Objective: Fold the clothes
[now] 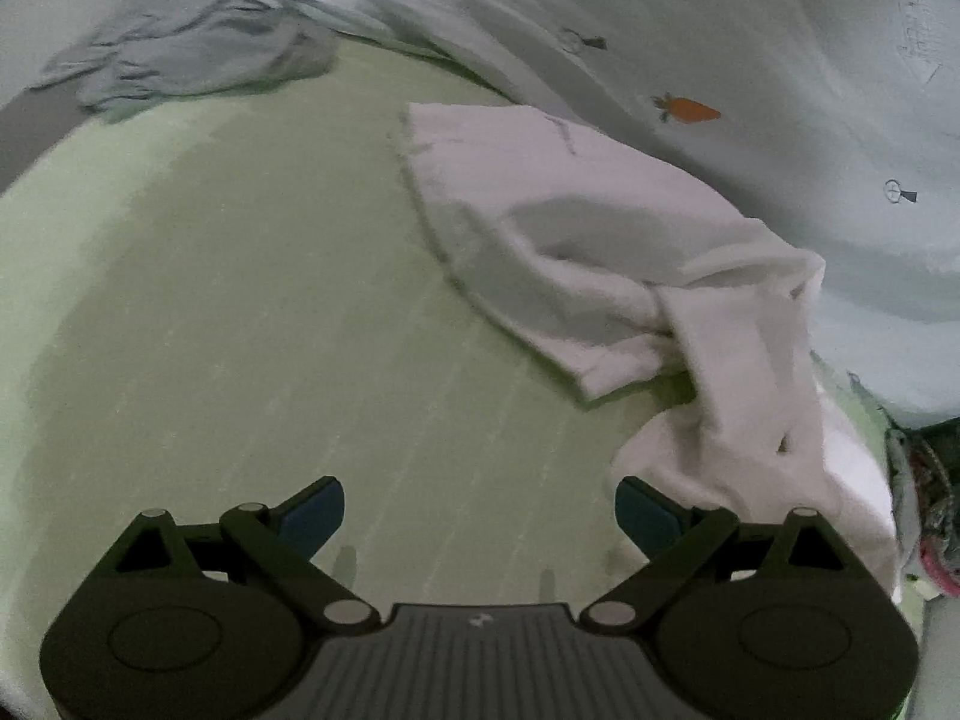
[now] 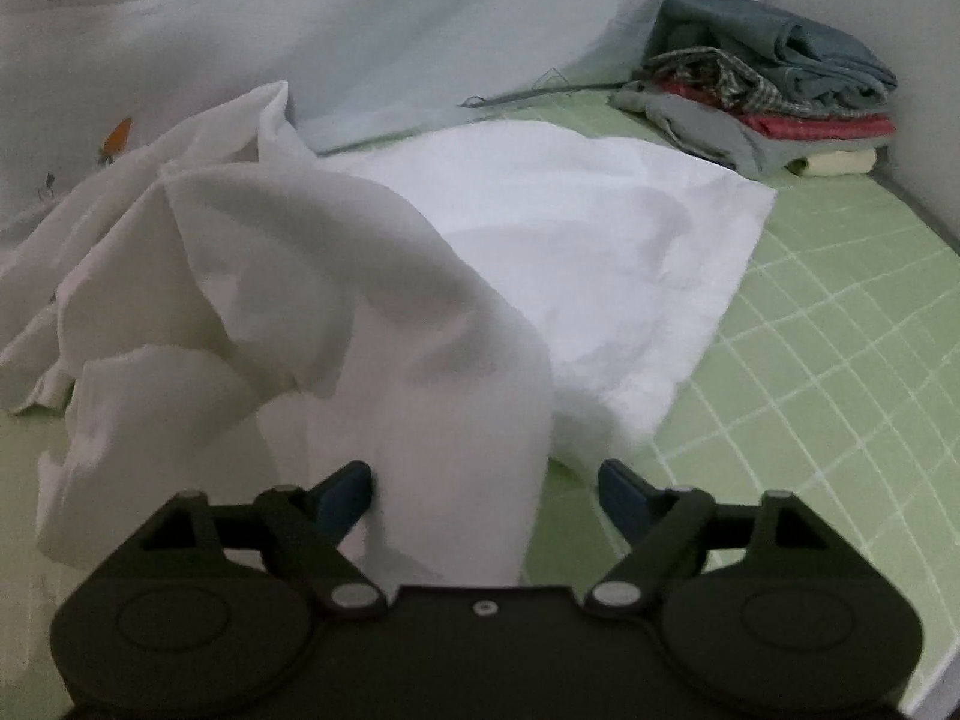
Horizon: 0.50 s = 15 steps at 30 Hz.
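- Nearest us, the left gripper (image 1: 480,516) hangs over bare green sheet (image 1: 240,300), its blue-padded fingers (image 1: 312,516) spread wide with nothing between them.
- Left of that view, we see a crumpled grey garment (image 1: 192,54) lying in soft folds at the far edge of the bed, well apart from the gripper.
- Centre to right, the white garment (image 1: 600,252) lies on the sheet as a thin, matte, wrinkled cloth; its long axis runs from a flat squared end at upper left to a bunched, twisted end at lower right, just beside the gripper's right finger.
- Behind it rises a pale printed cloth (image 1: 690,30) dotted with small motifs, one of them an orange carrot (image 1: 690,109).
- On the other camera, the right gripper (image 2: 483,498) also stands parted; a raised fold of the white garment (image 2: 372,300) drapes down between its fingers, touching the left pad (image 2: 345,498), while the right pad sits clear of it.
- Beyond that fold, a flat, smooth panel of the same cloth spreads toward the right over the grid-lined sheet (image 2: 840,360).
- Far right, a stack of folded clothes (image 2: 774,114) in grey, red and check sits in the corner.
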Each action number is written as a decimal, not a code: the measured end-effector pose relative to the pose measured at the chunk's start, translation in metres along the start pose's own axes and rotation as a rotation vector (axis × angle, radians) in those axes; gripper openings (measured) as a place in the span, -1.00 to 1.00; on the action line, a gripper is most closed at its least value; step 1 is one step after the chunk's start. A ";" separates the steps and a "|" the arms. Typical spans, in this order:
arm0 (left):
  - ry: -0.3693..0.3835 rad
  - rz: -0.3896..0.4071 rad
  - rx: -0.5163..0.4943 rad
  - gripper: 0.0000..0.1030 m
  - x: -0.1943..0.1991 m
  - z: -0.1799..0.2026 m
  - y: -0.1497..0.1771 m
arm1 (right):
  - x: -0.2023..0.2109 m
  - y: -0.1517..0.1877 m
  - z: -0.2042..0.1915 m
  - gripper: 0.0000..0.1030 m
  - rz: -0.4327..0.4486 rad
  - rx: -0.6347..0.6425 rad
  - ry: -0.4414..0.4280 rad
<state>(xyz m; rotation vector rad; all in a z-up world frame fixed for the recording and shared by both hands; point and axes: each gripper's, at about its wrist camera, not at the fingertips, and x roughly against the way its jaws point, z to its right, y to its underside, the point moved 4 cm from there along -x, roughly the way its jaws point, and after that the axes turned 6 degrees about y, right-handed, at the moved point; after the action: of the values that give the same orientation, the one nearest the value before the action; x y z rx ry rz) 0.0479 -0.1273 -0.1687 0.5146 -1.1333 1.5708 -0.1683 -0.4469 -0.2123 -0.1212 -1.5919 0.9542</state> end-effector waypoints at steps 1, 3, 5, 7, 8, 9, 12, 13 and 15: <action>0.017 -0.005 0.003 0.84 -0.008 0.004 -0.005 | -0.005 -0.003 -0.001 0.29 -0.002 -0.003 0.000; 0.054 -0.020 0.011 0.64 -0.027 0.014 -0.018 | -0.016 -0.009 -0.003 0.28 -0.007 -0.009 0.001; 0.090 -0.033 0.015 0.58 -0.047 0.023 -0.031 | -0.027 -0.015 -0.005 0.31 -0.012 -0.016 0.001; 0.108 -0.042 0.004 0.56 -0.065 0.032 -0.043 | -0.038 -0.021 -0.006 0.44 -0.017 -0.022 0.002; 0.103 -0.047 -0.002 0.56 -0.074 0.035 -0.047 | -0.043 -0.024 -0.007 0.46 -0.019 -0.025 0.002; 0.092 -0.052 -0.003 0.56 -0.081 0.037 -0.051 | -0.047 -0.028 -0.010 0.53 -0.016 -0.016 0.011; 0.061 -0.044 -0.017 0.59 -0.105 0.045 -0.059 | -0.059 -0.036 -0.014 0.69 -0.007 -0.002 0.030; 0.060 -0.041 -0.030 0.59 -0.111 0.048 -0.060 | -0.062 -0.038 -0.014 0.78 -0.007 -0.003 0.032; 0.048 -0.042 -0.051 0.56 -0.124 0.054 -0.062 | -0.066 -0.039 -0.012 0.88 -0.004 0.000 0.033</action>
<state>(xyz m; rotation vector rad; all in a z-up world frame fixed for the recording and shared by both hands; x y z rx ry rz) 0.1330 -0.2385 -0.2182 0.4617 -1.1168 1.5069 -0.1229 -0.5034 -0.2395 -0.1324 -1.5614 0.9447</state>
